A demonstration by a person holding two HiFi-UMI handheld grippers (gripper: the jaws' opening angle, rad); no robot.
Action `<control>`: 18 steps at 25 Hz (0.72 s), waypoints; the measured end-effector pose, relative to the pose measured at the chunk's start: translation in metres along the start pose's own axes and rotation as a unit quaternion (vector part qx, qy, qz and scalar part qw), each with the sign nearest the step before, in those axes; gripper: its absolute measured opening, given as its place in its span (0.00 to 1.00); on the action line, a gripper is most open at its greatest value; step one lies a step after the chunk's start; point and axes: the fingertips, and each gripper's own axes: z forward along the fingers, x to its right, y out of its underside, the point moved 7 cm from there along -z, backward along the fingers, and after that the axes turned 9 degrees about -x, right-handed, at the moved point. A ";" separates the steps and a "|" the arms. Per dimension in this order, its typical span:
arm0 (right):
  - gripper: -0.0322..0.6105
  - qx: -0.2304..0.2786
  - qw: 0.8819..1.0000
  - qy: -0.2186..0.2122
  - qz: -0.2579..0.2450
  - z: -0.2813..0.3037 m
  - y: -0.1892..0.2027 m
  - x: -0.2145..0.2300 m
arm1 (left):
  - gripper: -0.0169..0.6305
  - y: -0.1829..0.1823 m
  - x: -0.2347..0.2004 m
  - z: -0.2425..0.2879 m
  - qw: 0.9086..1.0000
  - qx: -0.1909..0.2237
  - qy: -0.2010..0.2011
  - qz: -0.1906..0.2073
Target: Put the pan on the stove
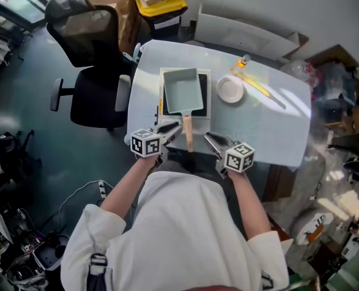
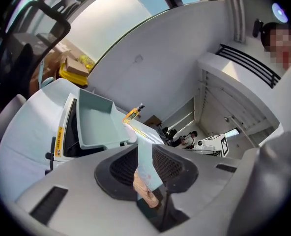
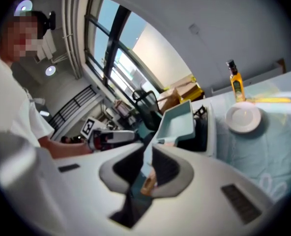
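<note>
**Legible Markings: None**

No text, brand, number or sign is readable. The stove (image 2: 67, 113), near the left edge of the worktop (image 1: 270, 123), carries a yellow strip (image 2: 60, 139) along its side; its print is too small to read. Any print on the bottle (image 3: 235, 85) at the far edge is likewise illegible. The left tool (image 1: 177, 128) and right tool (image 1: 208, 137) each bear black-and-white square markers, which are patterns and not characters.

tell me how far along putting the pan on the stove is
Done: the pan sits on the stove, its handle toward the person. In hand: nothing; the left tool and right tool flank the handle, jaws slightly apart, gripping nothing. Left: seemingly nothing but clearing the tools away.
</note>
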 end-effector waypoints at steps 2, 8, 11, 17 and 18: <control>0.14 0.010 1.000 -0.005 -0.012 -0.011 0.002 -0.011 | 0.15 0.002 0.015 -0.005 1.000 0.013 -0.009 0.017; 0.11 0.029 0.998 0.009 -0.053 -0.044 0.020 -0.033 | 0.07 0.019 0.061 -0.019 0.996 0.050 -0.037 0.058; 0.11 0.039 0.997 0.018 -0.069 -0.060 0.029 -0.044 | 0.07 0.030 0.084 -0.031 0.993 0.063 -0.055 0.084; 0.11 0.038 0.993 0.029 -0.106 -0.076 0.041 -0.060 | 0.07 0.048 0.108 -0.060 0.989 0.089 -0.076 0.096; 0.11 0.039 0.992 0.031 -0.113 -0.078 0.042 -0.064 | 0.07 0.051 0.110 -0.065 0.988 0.092 -0.079 0.095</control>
